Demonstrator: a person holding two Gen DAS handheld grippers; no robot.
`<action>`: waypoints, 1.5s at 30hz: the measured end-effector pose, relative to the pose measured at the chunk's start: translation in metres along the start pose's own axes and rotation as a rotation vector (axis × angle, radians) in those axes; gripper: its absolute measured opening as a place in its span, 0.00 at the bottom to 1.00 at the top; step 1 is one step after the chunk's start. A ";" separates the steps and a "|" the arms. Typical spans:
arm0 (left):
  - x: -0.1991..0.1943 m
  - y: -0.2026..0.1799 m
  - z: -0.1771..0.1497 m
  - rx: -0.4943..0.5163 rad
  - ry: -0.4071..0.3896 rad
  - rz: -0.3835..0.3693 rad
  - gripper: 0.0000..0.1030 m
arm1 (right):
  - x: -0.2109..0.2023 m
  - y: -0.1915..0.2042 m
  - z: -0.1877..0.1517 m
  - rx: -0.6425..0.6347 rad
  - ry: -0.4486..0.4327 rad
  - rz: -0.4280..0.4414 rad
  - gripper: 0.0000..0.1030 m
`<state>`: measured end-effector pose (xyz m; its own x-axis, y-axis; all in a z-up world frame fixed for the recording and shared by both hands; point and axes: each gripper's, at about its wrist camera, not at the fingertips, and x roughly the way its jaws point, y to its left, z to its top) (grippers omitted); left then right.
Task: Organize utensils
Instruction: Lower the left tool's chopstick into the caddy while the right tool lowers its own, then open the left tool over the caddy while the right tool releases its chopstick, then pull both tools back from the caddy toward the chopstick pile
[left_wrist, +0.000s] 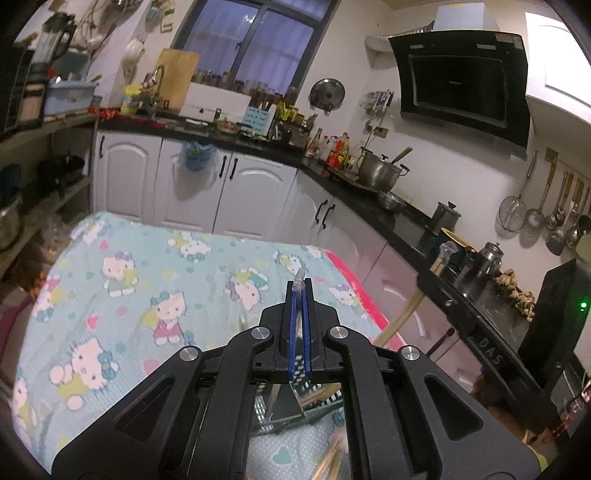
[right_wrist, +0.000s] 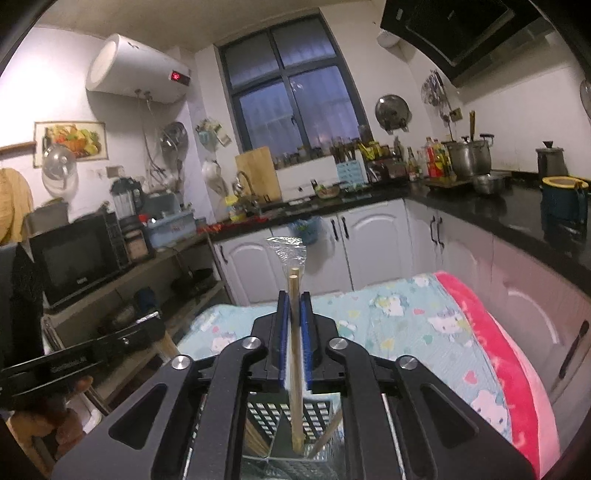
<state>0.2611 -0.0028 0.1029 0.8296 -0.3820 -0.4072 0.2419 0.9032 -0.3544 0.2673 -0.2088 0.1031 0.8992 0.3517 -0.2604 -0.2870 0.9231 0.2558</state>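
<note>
My left gripper (left_wrist: 300, 286) is shut on a thin clear plastic wrapper (left_wrist: 299, 276) that pokes out past its blue pads. In the right wrist view a wooden stick (right_wrist: 168, 349) hangs below that gripper (right_wrist: 147, 328). My right gripper (right_wrist: 294, 295) has a pair of wooden chopsticks (right_wrist: 294, 332) upright between its pads, clear wrap (right_wrist: 290, 251) on their top. Slim gaps show on both sides of them. Their lower ends stand in a metal mesh utensil holder (right_wrist: 317, 410), also under the left gripper (left_wrist: 325, 400). Loose chopsticks (left_wrist: 330, 461) lie beside it.
The table wears a light blue cartoon-cat cloth (left_wrist: 147, 277) with a pink blanket edge (right_wrist: 498, 350) on the right. White cabinets and a black counter (right_wrist: 517, 214) with pots run behind and to the right. Shelves with a microwave (right_wrist: 74, 254) stand on the left.
</note>
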 end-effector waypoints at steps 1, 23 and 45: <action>0.001 0.002 -0.004 -0.002 0.005 0.002 0.01 | 0.001 0.001 -0.003 -0.005 0.009 -0.010 0.22; -0.067 0.006 -0.034 0.000 -0.060 0.047 0.90 | -0.067 0.009 -0.024 -0.051 0.011 -0.029 0.76; -0.117 0.013 -0.062 -0.047 -0.065 0.077 0.90 | -0.114 0.038 -0.041 -0.096 0.049 0.025 0.83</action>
<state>0.1362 0.0415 0.0931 0.8761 -0.2971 -0.3797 0.1537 0.9186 -0.3640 0.1403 -0.2070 0.1042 0.8748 0.3797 -0.3011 -0.3415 0.9238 0.1729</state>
